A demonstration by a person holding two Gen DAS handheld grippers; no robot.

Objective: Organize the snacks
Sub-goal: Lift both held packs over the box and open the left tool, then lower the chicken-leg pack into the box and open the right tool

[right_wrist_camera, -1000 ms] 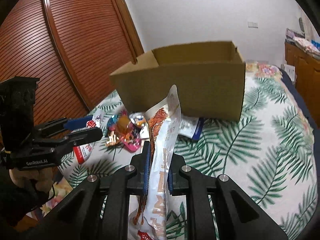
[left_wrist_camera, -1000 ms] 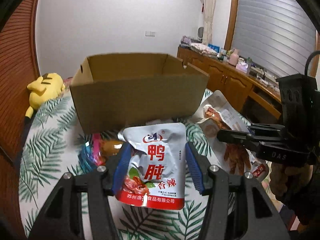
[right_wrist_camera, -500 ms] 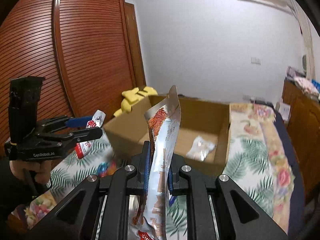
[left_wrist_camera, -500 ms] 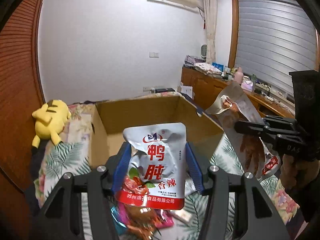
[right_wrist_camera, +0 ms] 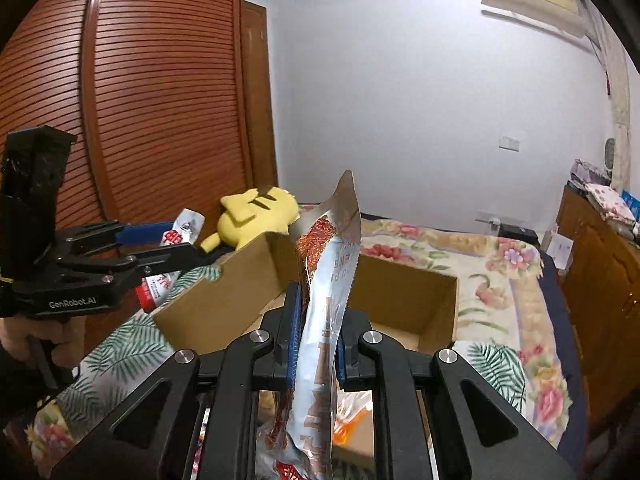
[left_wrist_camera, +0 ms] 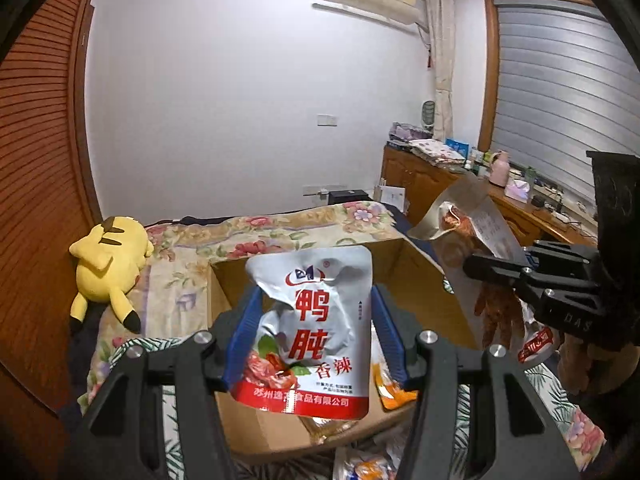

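My left gripper (left_wrist_camera: 316, 322) is shut on a white and red snack pouch (left_wrist_camera: 316, 332) with Chinese print, held above the open cardboard box (left_wrist_camera: 416, 264). My right gripper (right_wrist_camera: 316, 316) is shut on a tall silver snack bag (right_wrist_camera: 324, 304), held edge-on over the same box (right_wrist_camera: 404, 292). In the left wrist view the right gripper (left_wrist_camera: 496, 270) holds that bag (left_wrist_camera: 480, 248) at the right, over the box's right wall. In the right wrist view the left gripper (right_wrist_camera: 160, 246) with its pouch (right_wrist_camera: 176, 240) is at the left, above the box's left wall.
A yellow plush toy (left_wrist_camera: 108, 260) lies on the bed beyond the box. An orange packet (left_wrist_camera: 390, 390) lies inside the box. More snack packets (left_wrist_camera: 368, 464) lie on the palm-leaf bedspread (right_wrist_camera: 120, 348) in front. A wooden wardrobe (right_wrist_camera: 140, 100) stands left, a dresser (left_wrist_camera: 432, 176) right.
Both grippers rose and moved forward with their packets, from in front of the box to above its opening. Both stayed shut on their packets.
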